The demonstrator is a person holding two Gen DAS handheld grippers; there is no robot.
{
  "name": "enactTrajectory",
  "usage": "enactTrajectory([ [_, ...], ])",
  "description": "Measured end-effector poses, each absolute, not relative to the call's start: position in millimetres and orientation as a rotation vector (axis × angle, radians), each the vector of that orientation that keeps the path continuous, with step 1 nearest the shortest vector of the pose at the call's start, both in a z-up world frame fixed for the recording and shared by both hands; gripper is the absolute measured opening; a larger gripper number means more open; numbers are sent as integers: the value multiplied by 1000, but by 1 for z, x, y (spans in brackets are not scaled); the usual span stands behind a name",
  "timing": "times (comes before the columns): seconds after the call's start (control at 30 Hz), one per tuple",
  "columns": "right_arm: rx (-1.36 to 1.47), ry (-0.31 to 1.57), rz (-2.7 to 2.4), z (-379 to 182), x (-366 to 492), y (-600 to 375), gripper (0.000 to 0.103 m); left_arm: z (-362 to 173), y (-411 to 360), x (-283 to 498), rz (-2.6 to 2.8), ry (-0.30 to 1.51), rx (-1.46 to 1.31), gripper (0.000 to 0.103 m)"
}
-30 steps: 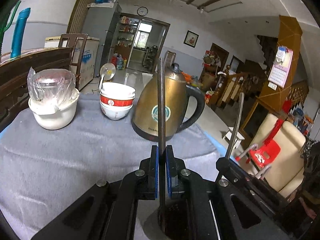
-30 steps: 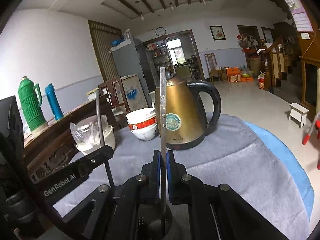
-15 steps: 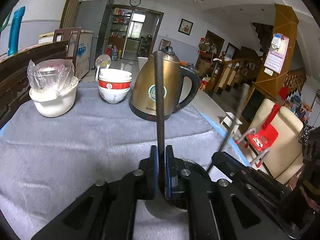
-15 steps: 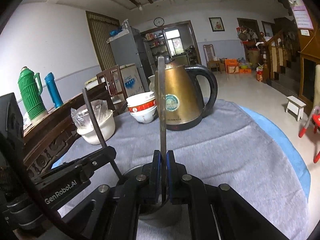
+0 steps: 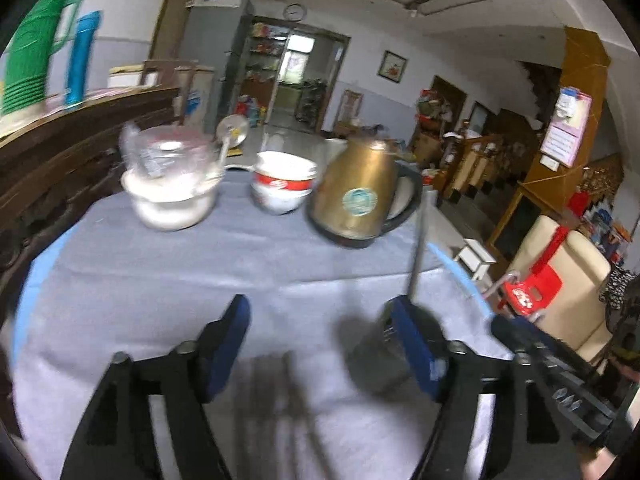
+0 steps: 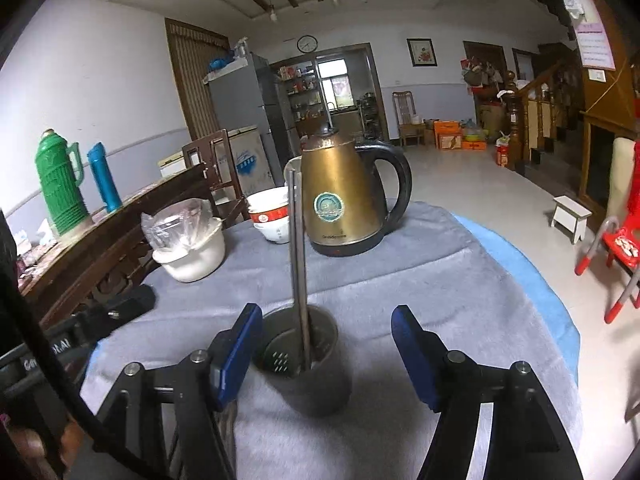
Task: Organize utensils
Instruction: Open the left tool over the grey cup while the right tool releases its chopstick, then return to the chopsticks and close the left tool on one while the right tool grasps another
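Two metal chopsticks (image 6: 298, 248) stand upright in a dark metal utensil cup (image 6: 304, 360) on the grey cloth. My right gripper (image 6: 326, 344) is open and empty, its blue pads either side of the cup. My left gripper (image 5: 320, 340) is open and empty; the cup (image 5: 384, 344) sits at its right pad with the chopsticks (image 5: 416, 256) rising from it. More utensils (image 5: 296, 412) lie blurred on the cloth below the left gripper.
A brass kettle (image 6: 344, 196), stacked red-and-white bowls (image 6: 272, 214) and a white pot with a plastic bag (image 6: 188, 240) stand at the back of the table (image 6: 460, 300). A wooden bench (image 6: 100, 240) with flasks is to the left.
Both grippers held a chopstick upright, lowered them into the cup and opened. The left gripper has swung left, away from the cup.
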State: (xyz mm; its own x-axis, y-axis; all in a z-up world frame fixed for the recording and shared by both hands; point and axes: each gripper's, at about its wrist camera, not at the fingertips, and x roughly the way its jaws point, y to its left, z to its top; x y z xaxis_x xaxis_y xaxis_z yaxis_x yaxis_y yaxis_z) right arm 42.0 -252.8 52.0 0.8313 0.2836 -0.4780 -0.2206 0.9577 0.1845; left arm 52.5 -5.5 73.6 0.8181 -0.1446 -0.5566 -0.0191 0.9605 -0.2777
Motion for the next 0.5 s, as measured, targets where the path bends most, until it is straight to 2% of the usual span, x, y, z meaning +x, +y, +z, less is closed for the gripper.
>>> enactTrajectory([
  [0.1,115,605,313,43,29,-249,71,56,24,39,-14,699,-289,82],
  [0.23,102,814,414,8,22,-230,71,12,59,25,72,901,-309,82],
  [0.4,61,1042,518,-38,18,-196,71,-25,78,10,110,1021,-361,82],
  [0.47,26,1086,533,-48,19,-182,67,-32,78,8,97,1048,-373,82],
  [0.5,16,1098,538,-51,19,-176,58,-34,77,8,91,1061,-367,82],
])
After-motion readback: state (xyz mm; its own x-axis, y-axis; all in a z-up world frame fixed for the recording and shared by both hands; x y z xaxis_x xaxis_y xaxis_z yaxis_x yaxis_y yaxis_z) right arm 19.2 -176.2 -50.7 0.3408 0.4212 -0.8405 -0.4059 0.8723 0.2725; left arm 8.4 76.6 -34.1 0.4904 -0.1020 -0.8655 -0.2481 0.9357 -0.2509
